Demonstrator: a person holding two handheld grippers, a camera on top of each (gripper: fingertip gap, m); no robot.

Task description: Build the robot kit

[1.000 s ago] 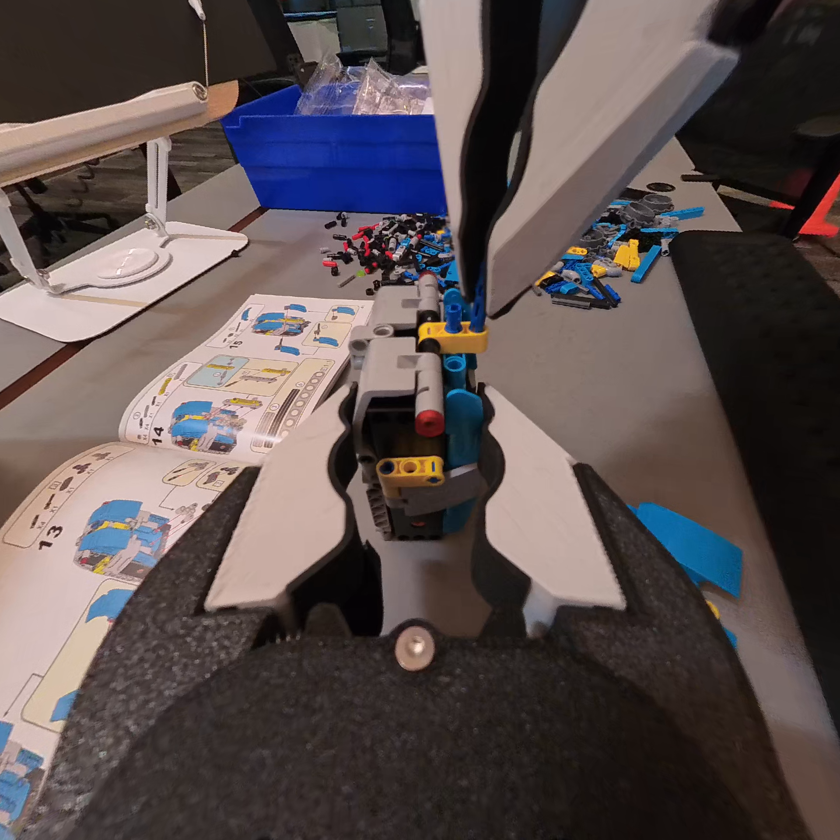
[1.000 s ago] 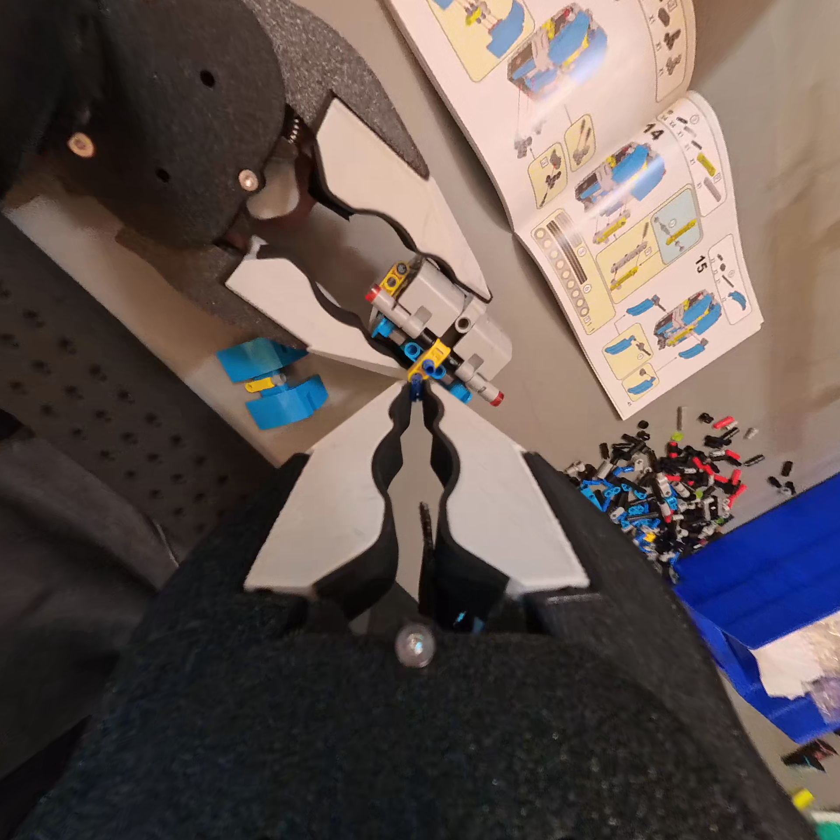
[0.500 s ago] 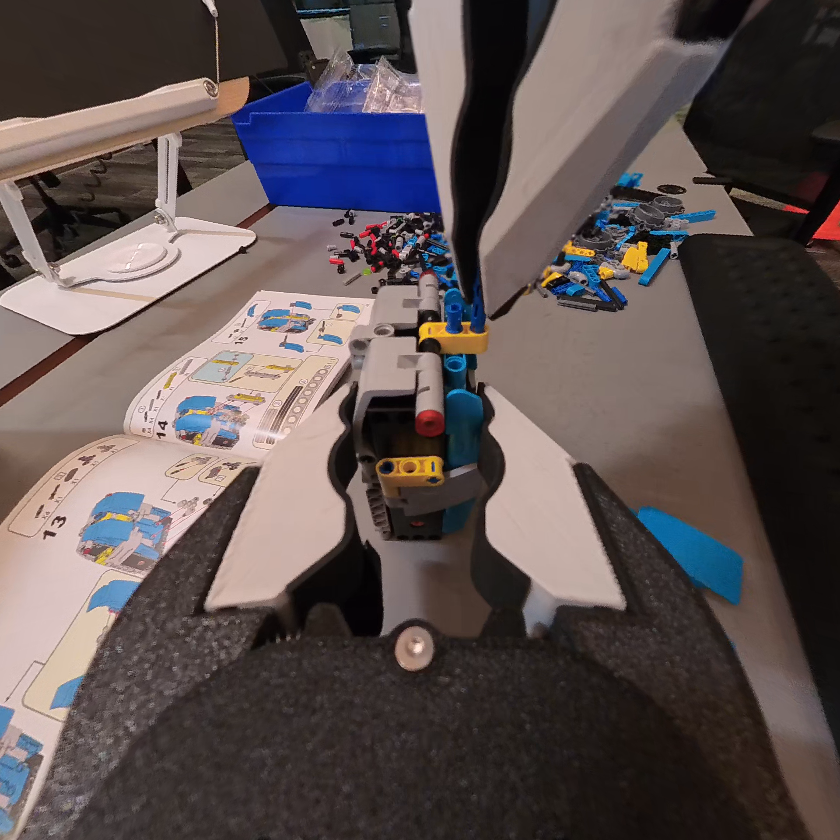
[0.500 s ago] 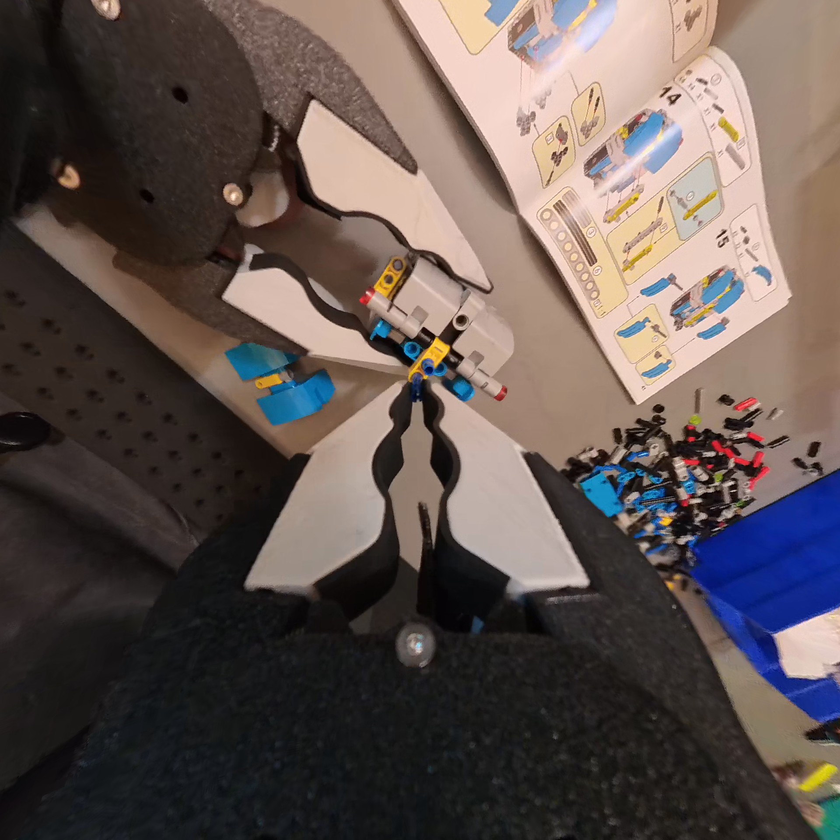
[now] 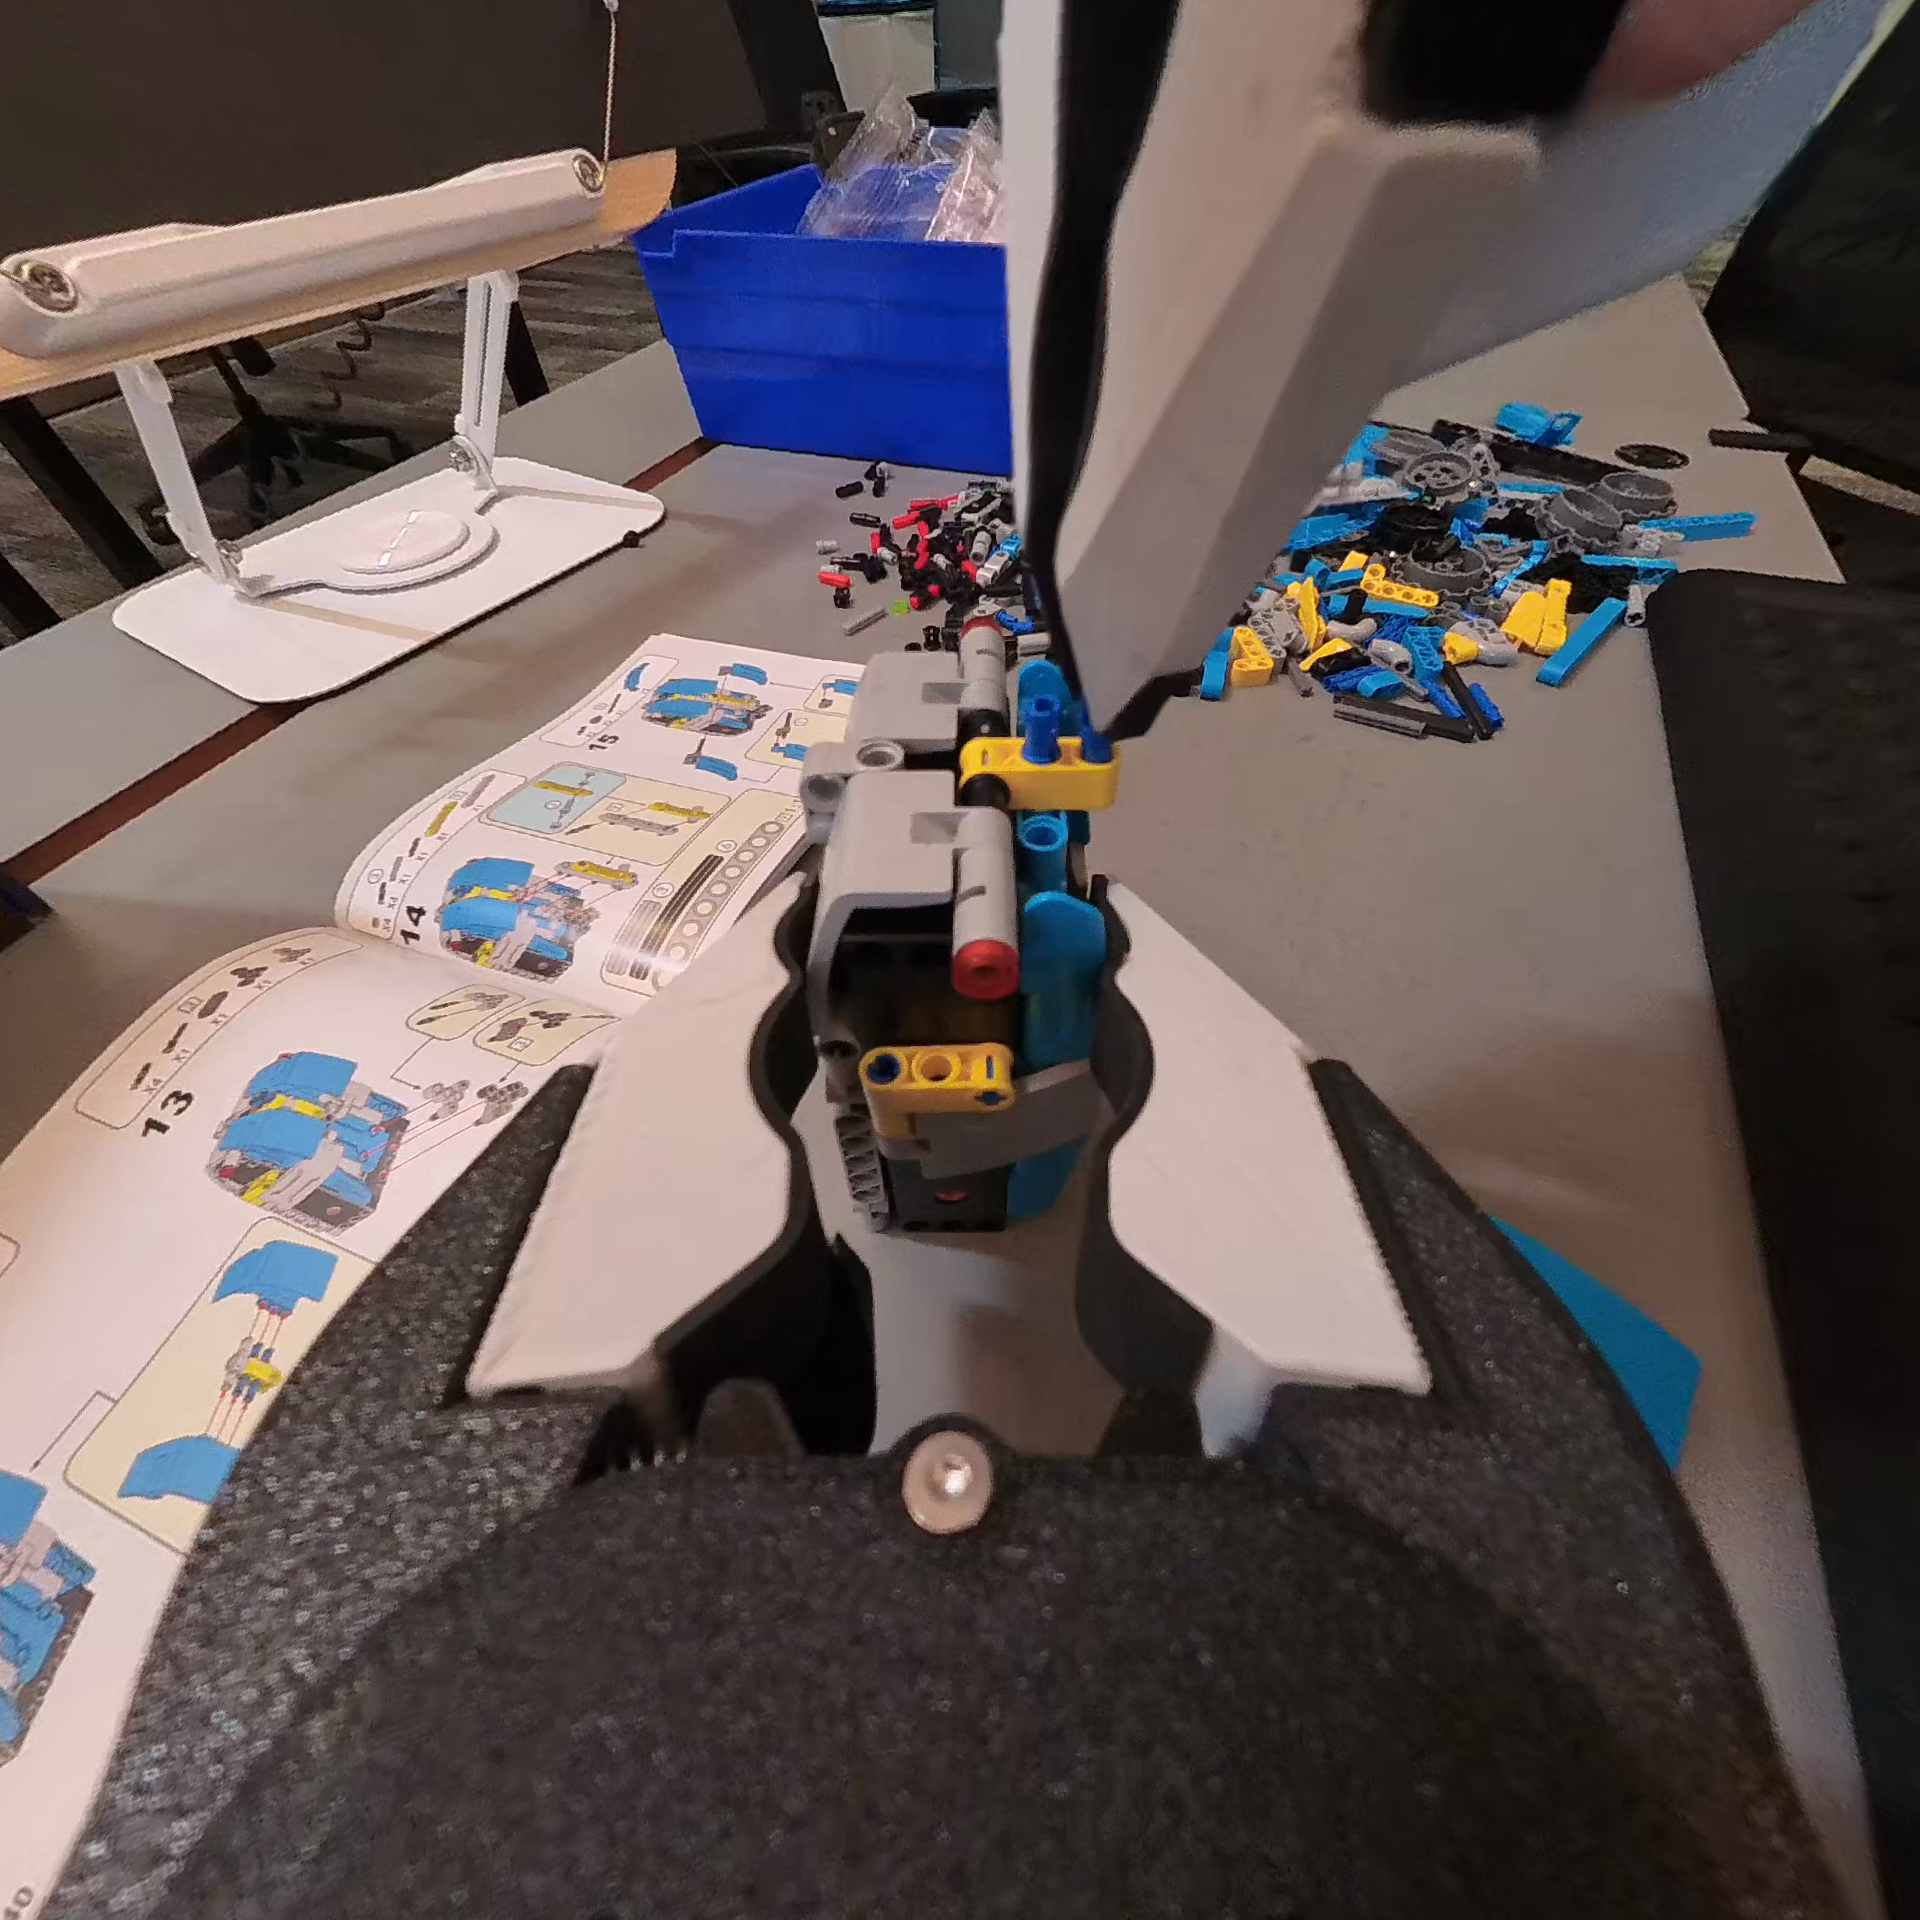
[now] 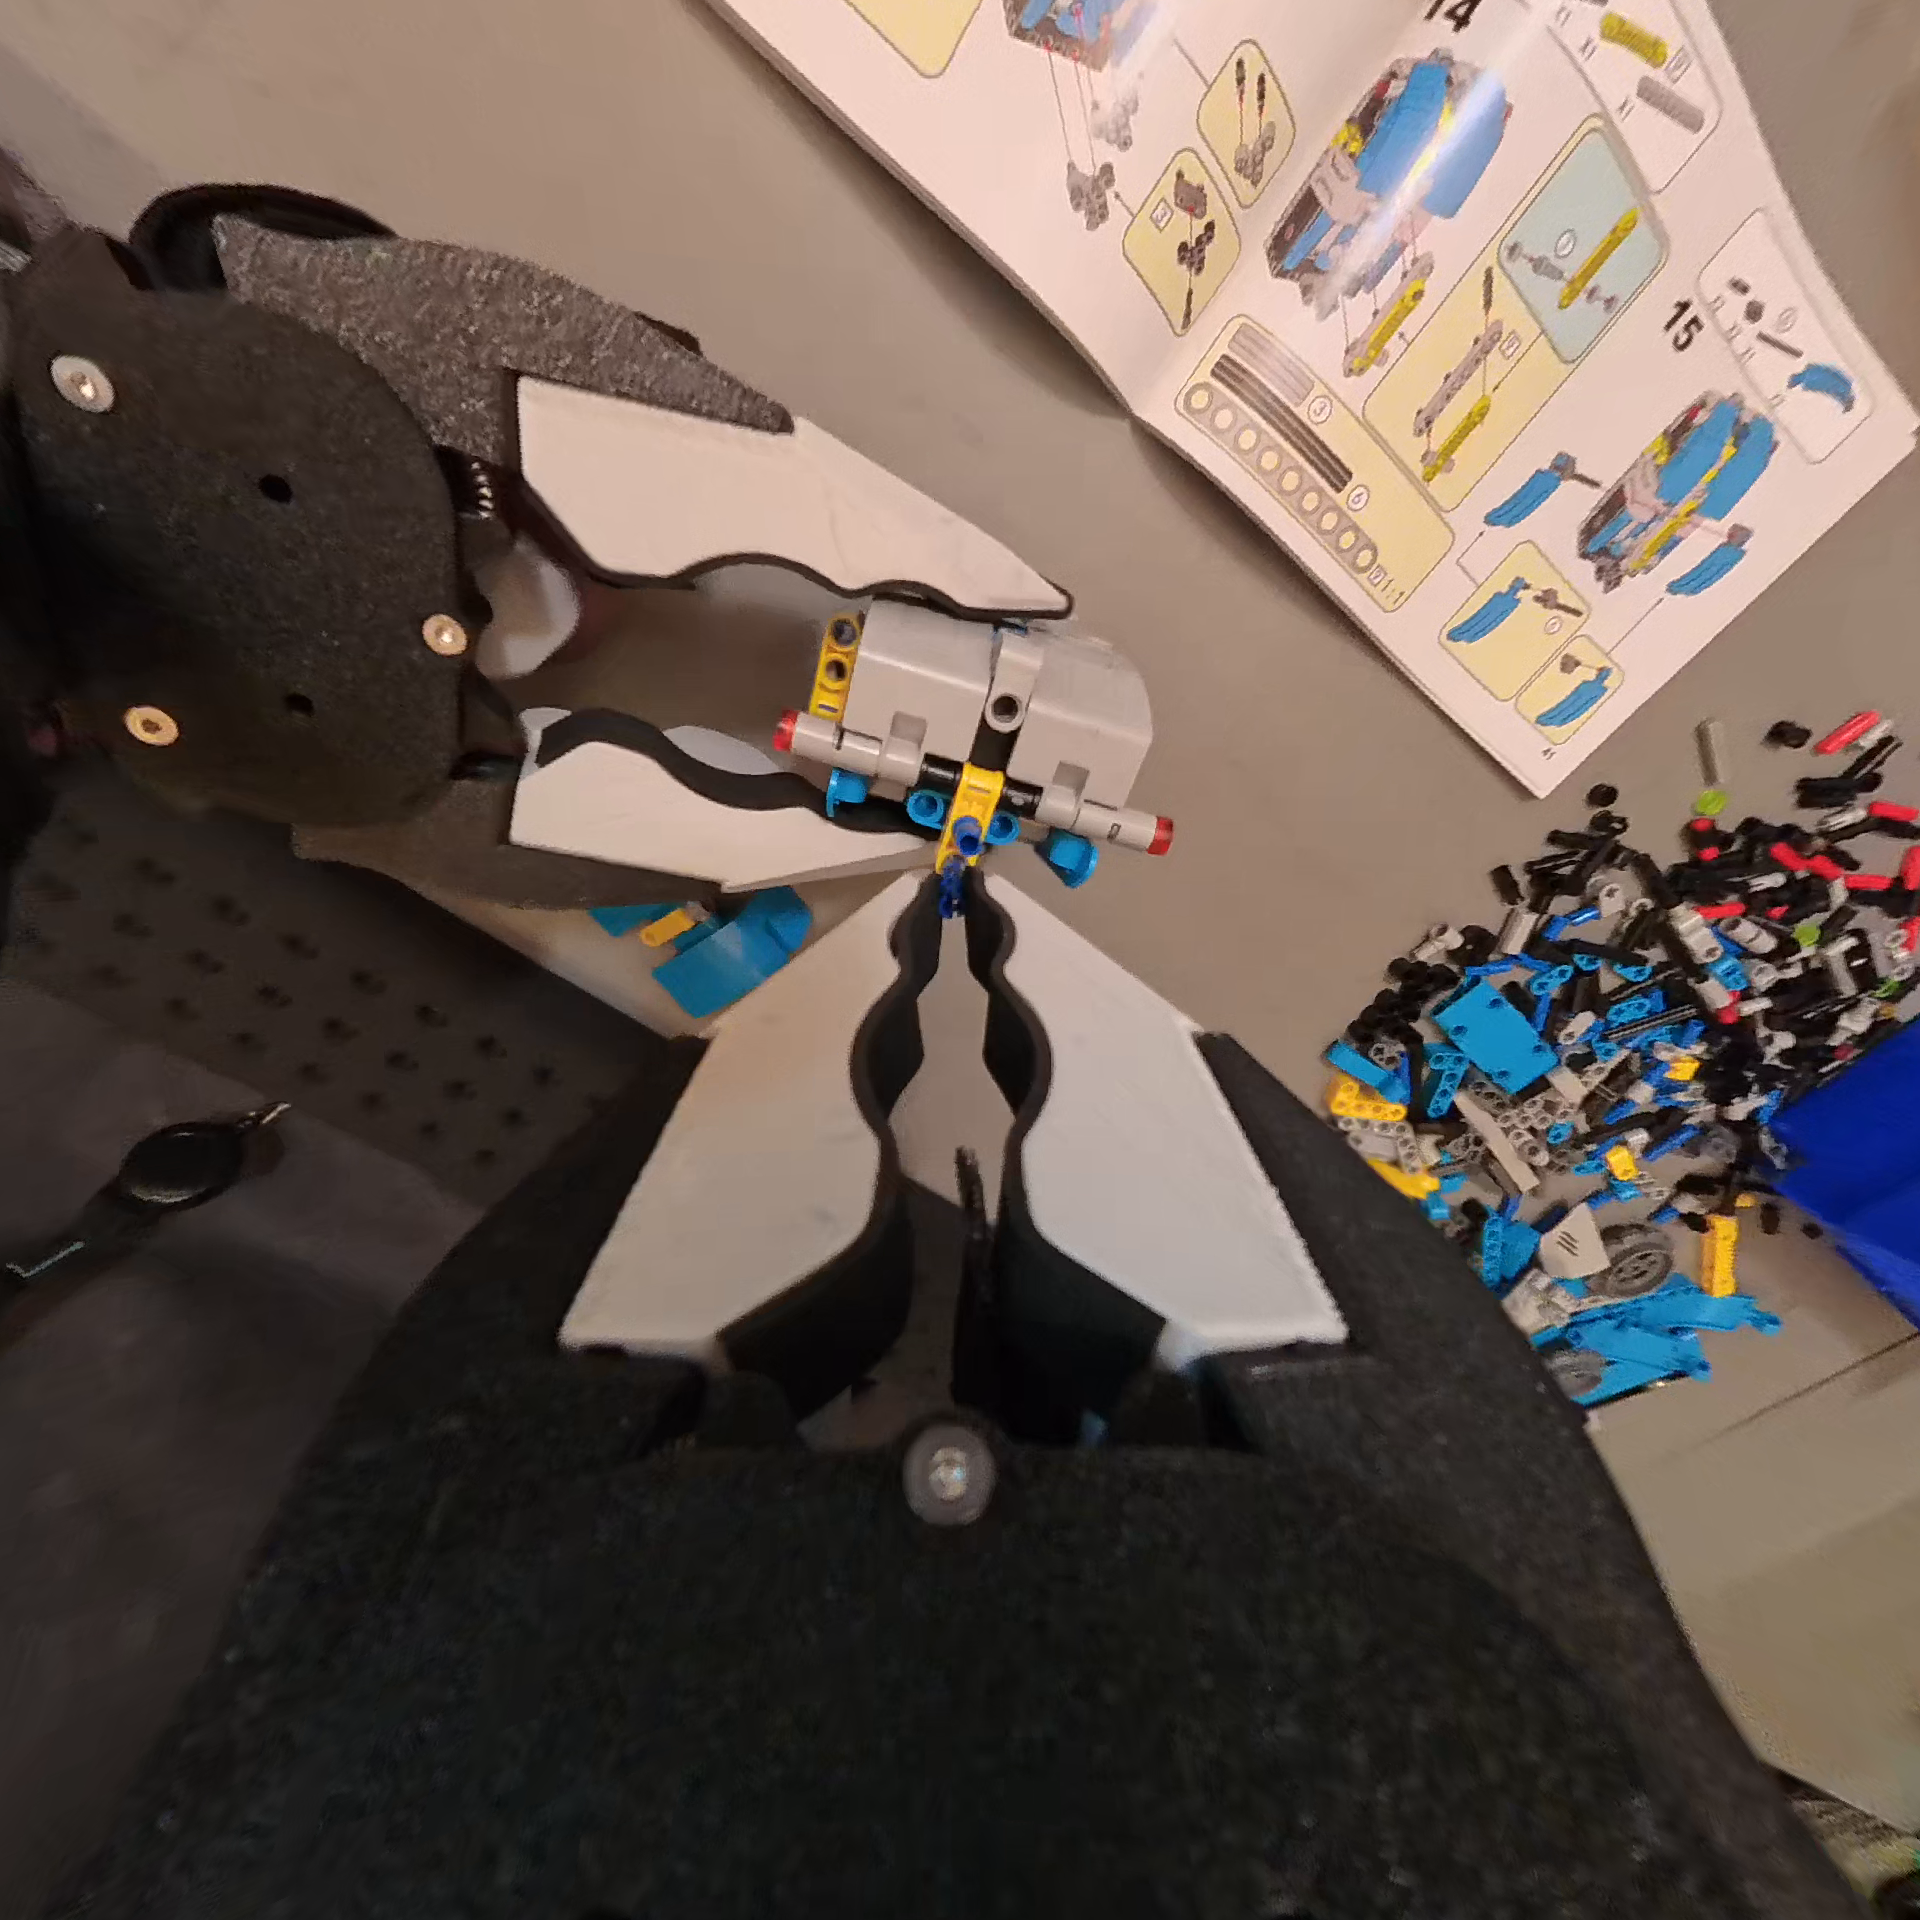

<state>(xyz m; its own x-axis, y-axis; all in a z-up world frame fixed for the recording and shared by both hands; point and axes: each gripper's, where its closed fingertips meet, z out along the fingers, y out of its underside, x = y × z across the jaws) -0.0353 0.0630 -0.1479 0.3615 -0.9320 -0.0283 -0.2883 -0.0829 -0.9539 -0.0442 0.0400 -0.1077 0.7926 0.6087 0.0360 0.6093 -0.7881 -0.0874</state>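
Note:
My left gripper [image 5: 951,914] is shut on a grey, blue and yellow brick assembly [image 5: 935,935] and holds it above the grey table [image 5: 1351,935]. The assembly also shows in the right wrist view [image 6: 977,707], clamped between the left gripper's white fingers [image 6: 727,499]. My right gripper [image 6: 951,894] is shut on a small blue pin [image 6: 951,888], its tip at the yellow beam [image 6: 971,805] on the assembly's side. In the left wrist view the right gripper [image 5: 1081,717] comes down from above onto that yellow beam [image 5: 1039,774].
An open instruction booklet [image 5: 312,1039] lies left of the assembly. A blue bin [image 5: 831,332] stands at the back, with loose small parts [image 5: 935,551] and blue, yellow and grey pieces [image 5: 1455,582]. A white stand [image 5: 364,561] sits far left. Blue panels [image 6: 717,945] lie beside a black perforated mat [image 6: 260,1018]. My hands' fingertips stand some 5 cm from each other.
The right wrist view has swung, so the assembly and left gripper now lie more level in it. Both grips are unchanged, and the blue pin stays at the yellow beam.

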